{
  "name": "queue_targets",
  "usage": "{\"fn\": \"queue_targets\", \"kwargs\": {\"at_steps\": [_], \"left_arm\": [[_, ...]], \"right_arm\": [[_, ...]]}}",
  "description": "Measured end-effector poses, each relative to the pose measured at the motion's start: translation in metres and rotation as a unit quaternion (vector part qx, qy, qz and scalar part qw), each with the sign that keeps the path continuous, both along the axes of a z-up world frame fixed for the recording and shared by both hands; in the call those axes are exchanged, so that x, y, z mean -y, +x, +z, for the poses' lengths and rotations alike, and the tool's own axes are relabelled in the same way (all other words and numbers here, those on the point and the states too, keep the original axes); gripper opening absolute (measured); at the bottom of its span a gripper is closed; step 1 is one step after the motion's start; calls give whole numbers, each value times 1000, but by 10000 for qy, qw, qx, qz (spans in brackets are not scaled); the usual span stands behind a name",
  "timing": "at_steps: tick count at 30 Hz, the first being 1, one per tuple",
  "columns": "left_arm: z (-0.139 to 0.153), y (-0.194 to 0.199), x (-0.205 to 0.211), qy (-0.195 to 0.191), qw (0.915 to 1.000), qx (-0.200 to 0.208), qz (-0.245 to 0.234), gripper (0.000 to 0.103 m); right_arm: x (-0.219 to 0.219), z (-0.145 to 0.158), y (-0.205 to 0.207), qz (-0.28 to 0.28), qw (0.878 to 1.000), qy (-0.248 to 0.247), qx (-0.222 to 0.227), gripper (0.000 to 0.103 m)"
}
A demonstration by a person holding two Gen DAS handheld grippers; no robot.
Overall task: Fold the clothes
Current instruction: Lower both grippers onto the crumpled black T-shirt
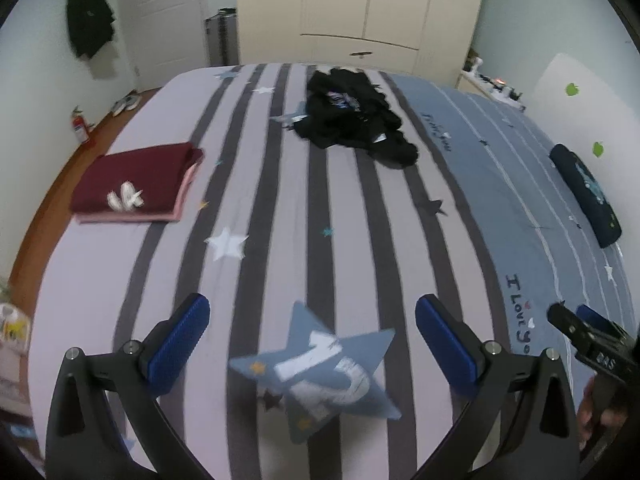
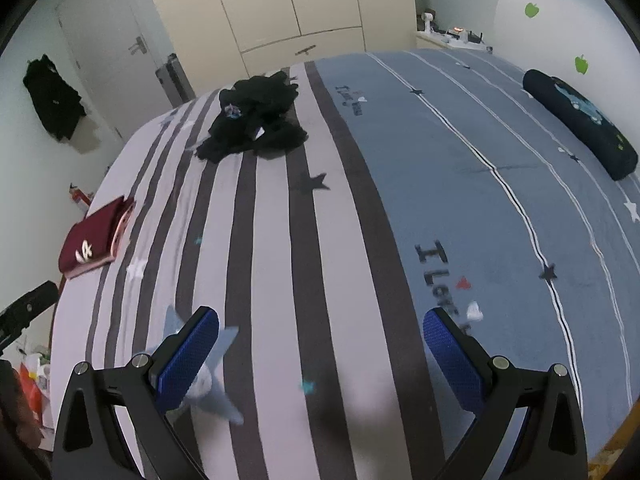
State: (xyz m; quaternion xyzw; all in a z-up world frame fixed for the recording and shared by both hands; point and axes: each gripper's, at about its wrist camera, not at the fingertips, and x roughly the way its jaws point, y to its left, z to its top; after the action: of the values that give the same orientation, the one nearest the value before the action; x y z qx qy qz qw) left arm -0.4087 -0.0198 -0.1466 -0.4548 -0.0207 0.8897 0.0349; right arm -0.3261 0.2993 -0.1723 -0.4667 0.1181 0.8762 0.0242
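Crumpled black clothes (image 1: 354, 114) are lying heaped on the striped bed (image 1: 280, 200), far ahead of both tongs (image 1: 312, 344) (image 2: 320, 356), gaping wide, holding nothing.

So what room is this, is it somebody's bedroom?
Yes, most likely a bedroom. A big bed with a striped, star-printed cover fills the view, a tall cream wardrobe stands behind it, and a dark bolster pillow lies at one end.
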Motion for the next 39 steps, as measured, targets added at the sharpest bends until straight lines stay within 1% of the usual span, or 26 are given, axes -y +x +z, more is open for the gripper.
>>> {"fn": "queue_targets", "kwargs": {"at_steps": [5,9,11,14,16,17,20,21,22,23,25,28,30,31,32,33,34,35,36,37,38,39], "left_arm": [[-24,-49,-3,-39,9998,-56,-164,102],[-49,-102,-2,-21,9995,-95,-315,99],[-59,-130,-2,10,9992,-115,-387,97],[-77,-178,-4,52,9986,-141,-507,97],[-92,-215,-14,31,9978,-164,-641,95],[-98,-229,-19,22,9975,-188,-681,95],[-122,-281,-36,-30,9968,-129,-782,92],[-129,-296,-40,-27,9969,-75,-781,89],[-136,-312,-43,-38,9971,-50,-754,84],[-141,-327,-45,-61,9975,-51,-703,82],[-152,-357,-48,-43,9982,-33,-597,82],[-164,-389,-52,-169,9982,-25,-576,79],[-165,-403,-57,-319,9971,-52,-683,76],[-165,-411,-58,-334,9969,-72,-715,76],[-165,-418,-60,-340,9965,-85,-759,76],[-164,-424,-61,-337,9961,-92,-815,75],[-164,-430,-63,-340,9955,-75,-879,72],[-165,-435,-65,-351,9949,-37,-949,68],[-166,-439,-67,-305,9945,8,-1002,56],[-167,-443,-67,-205,9944,59,-1037,45],[-167,-446,-67,-105,9941,110,-1072,40],[-168,-449,-67,-4,9937,161,-1106,30]], "right_arm": [[-5,-14,-46,-19,9999,97,-42,101],[3,-39,-100,122,9995,277,117,101],[4,-46,-124,109,9995,249,157,101],[7,-59,-170,70,9997,214,108,101],[9,-69,-201,128,9998,146,42,101],[9,-77,-219,108,9999,34,31,101],[14,-98,-268,235,9997,101,-43,101],[16,-105,-285,279,9995,127,-68,101],[17,-111,-301,313,9994,139,-77,101],[19,-117,-316,346,9993,150,-84,101],[21,-126,-344,388,9991,131,-118,101],[24,-137,-376,476,9988,88,-122,101],[29,-145,-394,595,9982,94,-81,101],[32,-149,-403,653,9977,152,-59,101],[32,-152,-408,641,9979,60,-30,100],[31,-154,-413,623,9980,-45,-1,96],[30,-157,-418,604,9981,-150,29,86],[29,-160,-422,586,9979,-255,58,80],[29,-163,-426,577,9977,-329,117,71],[29,-166,-429,568,9974,-401,178,67],[31,-166,-430,614,9973,-357,191,67],[34,-166,-432,664,9971,-303,199,63]]}}
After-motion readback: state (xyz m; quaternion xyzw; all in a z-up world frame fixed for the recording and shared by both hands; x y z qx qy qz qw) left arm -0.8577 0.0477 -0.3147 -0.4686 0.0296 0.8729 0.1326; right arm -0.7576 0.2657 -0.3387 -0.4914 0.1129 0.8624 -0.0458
